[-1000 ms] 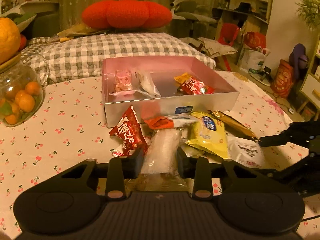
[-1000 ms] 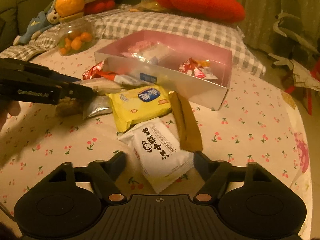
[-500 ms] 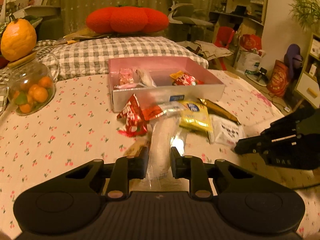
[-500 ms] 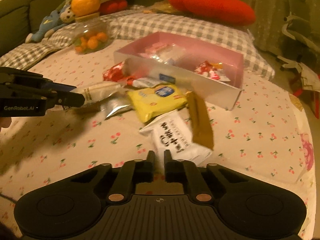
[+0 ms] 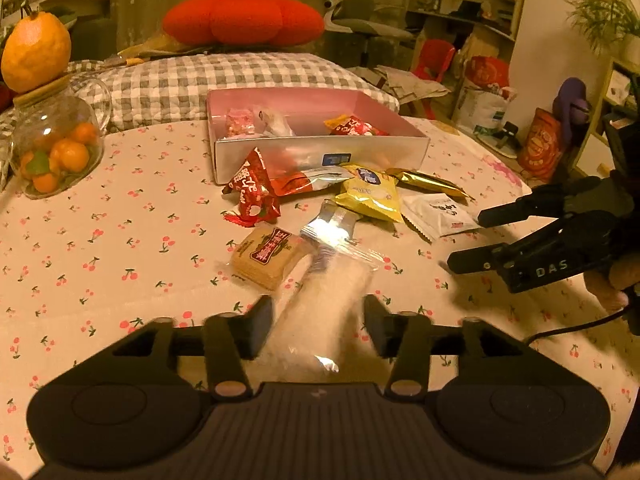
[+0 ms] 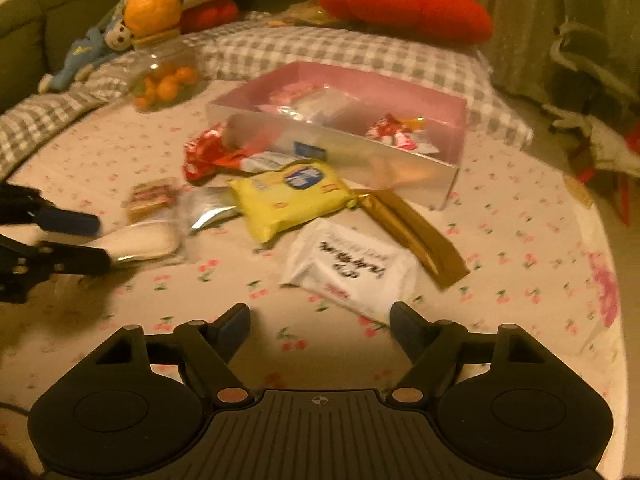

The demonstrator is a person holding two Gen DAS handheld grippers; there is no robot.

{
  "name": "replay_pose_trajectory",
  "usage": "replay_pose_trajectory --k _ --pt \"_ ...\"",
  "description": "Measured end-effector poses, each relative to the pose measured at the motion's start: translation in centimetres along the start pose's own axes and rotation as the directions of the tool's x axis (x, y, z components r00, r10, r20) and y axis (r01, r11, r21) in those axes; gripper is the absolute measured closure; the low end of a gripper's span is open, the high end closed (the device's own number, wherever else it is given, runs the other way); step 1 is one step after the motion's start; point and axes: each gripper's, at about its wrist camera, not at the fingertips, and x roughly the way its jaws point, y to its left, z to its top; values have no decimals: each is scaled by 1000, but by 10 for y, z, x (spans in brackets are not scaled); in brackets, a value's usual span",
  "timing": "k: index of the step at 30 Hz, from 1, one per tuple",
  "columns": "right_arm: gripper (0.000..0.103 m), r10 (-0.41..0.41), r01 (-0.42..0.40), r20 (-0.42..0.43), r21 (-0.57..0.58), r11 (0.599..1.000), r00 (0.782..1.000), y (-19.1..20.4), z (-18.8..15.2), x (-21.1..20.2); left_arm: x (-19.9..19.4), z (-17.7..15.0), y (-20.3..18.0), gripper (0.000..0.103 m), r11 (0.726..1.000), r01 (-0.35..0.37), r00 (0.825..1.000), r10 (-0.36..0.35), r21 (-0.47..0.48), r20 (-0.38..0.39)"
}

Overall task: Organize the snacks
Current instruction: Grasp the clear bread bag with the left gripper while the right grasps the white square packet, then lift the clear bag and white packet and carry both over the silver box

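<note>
A pink-lined snack box (image 5: 320, 152) (image 6: 400, 164) stands on the cherry-print tablecloth and holds several snacks. Loose snacks lie before it: a red packet (image 5: 252, 192), a yellow packet (image 5: 370, 196) (image 6: 292, 196), a gold bar (image 5: 430, 184) (image 6: 416, 236), a white packet (image 5: 438, 214) (image 6: 352, 272) and a brown biscuit (image 5: 266, 256). My left gripper (image 5: 318, 320) is open around a clear white-filled packet (image 5: 324, 316) (image 6: 140, 242), which lies loose between the fingers. My right gripper (image 6: 320, 326) is open and empty just short of the white packet.
A glass jar of small oranges (image 5: 54, 148) with a large orange on its lid stands at the left. A checked cushion (image 5: 240, 80) and a red pillow (image 5: 244, 20) lie behind the box. The table's edge (image 6: 612, 280) curves at the right.
My left gripper opened and let go of the clear packet, which now lies loose. My right gripper went from shut to open near the white packet.
</note>
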Motion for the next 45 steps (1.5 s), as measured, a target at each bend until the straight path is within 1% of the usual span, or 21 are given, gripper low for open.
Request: replay_pose_trajectory --k 2,5,8,10,14,16,17,19,23,25,26,29,31,34,38,41,43,45 --pt "24 -27 27 -2 1 1000 1000 -2 2 4 3 1 0 52 1000 5 1000 -5 -9 -8" --pt "24 -17 17 -14 23 1000 1000 -6 6 12 10 2 -1 53 1000 13 1000 -13 -20 -27" --pt "17 -9 9 -21 28 1000 1000 -7 10 18 17 2 -1 56 1000 14 998 -15 -25 -55" --pt "15 -4 5 -25 35 999 1000 -8 14 23 21 2 -1 56 1000 4 997 -6 -27 -79" --pt "17 -18 22 -48 87 996 999 -7 23 30 21 4 0 63 999 -19 996 16 -30 -89" --pt "20 -20 24 -57 79 997 998 -1 26 29 19 3 3 66 999 -15 996 11 -51 -92" --pt "23 -10 14 -60 69 998 998 2 26 28 18 3 4 67 998 -15 996 10 -58 -92" --pt "25 39 -35 -62 64 997 997 8 25 25 15 2 7 70 998 -19 995 12 -65 -94" --pt "26 128 -126 -59 33 991 990 20 22 15 11 0 13 70 996 -13 995 4 -86 -101" --pt "29 172 -172 -56 1 985 983 24 22 8 8 -1 14 70 996 -10 995 2 -85 -103" --pt "26 175 -175 -56 -6 985 983 24 22 6 7 -2 14 70 997 -9 995 0 -81 -103" --pt "24 154 -155 -64 -7 988 986 25 21 7 7 -1 13 66 997 2 995 -10 -75 -103" --pt "21 157 -155 -86 28 987 984 25 22 11 10 1 11 63 997 4 994 -12 -72 -108" --pt "15 157 -149 -100 81 986 983 26 25 19 13 2 9 62 998 0 994 -6 -59 -108" --pt "15 106 -99 -90 82 992 990 31 26 26 14 2 7 64 999 -9 994 5 -40 -105" --pt "15 61 -57 -77 50 997 995 37 25 28 14 1 4 64 1000 -20 995 18 -18 -103" --pt "16 50 -47 -65 47 998 997 39 24 28 15 1 2 64 1000 -30 994 29 -2 -101" --pt "18 43 -40 -59 59 997 997 39 25 29 16 2 1 67 999 -40 994 41 8 -103"
